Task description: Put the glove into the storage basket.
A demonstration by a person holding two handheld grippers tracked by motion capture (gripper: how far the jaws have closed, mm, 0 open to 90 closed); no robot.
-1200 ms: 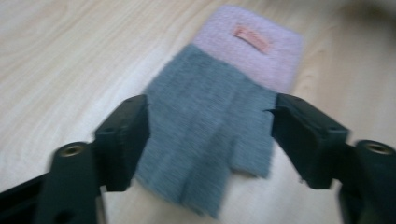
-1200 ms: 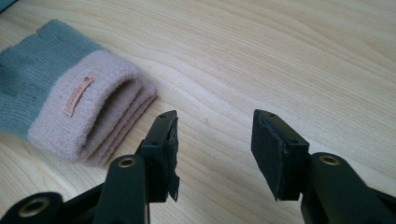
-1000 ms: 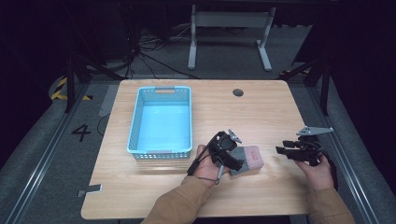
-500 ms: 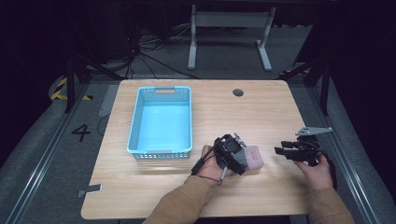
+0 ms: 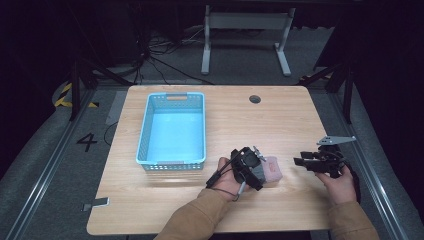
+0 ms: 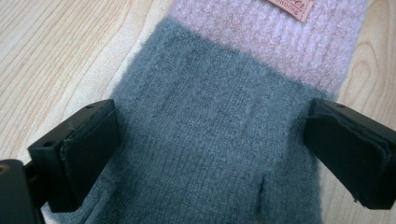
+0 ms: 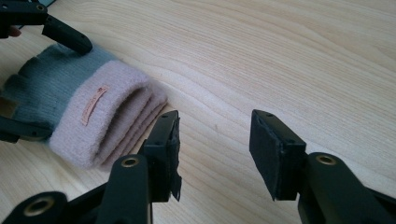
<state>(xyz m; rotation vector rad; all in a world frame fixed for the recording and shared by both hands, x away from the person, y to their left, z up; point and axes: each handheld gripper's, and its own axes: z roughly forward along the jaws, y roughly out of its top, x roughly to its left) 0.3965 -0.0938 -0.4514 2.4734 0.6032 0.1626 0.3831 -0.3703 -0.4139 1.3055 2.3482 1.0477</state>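
Knitted grey-and-pink gloves [image 6: 224,140] lie stacked on the table [image 5: 280,120], beside the blue basket [image 5: 172,130]. Left gripper [image 6: 205,149] straddles them, jaws just opened wide, not yet pinching — closing comes next. Right gripper [image 7: 215,149] waits open, empty.

A lab or test room is suggested: a wooden table [image 5: 280,120] is set on grey carpet, with floor cables [image 5: 165,60], hazard tape [image 5: 64,95] and a painted number [image 5: 87,142].
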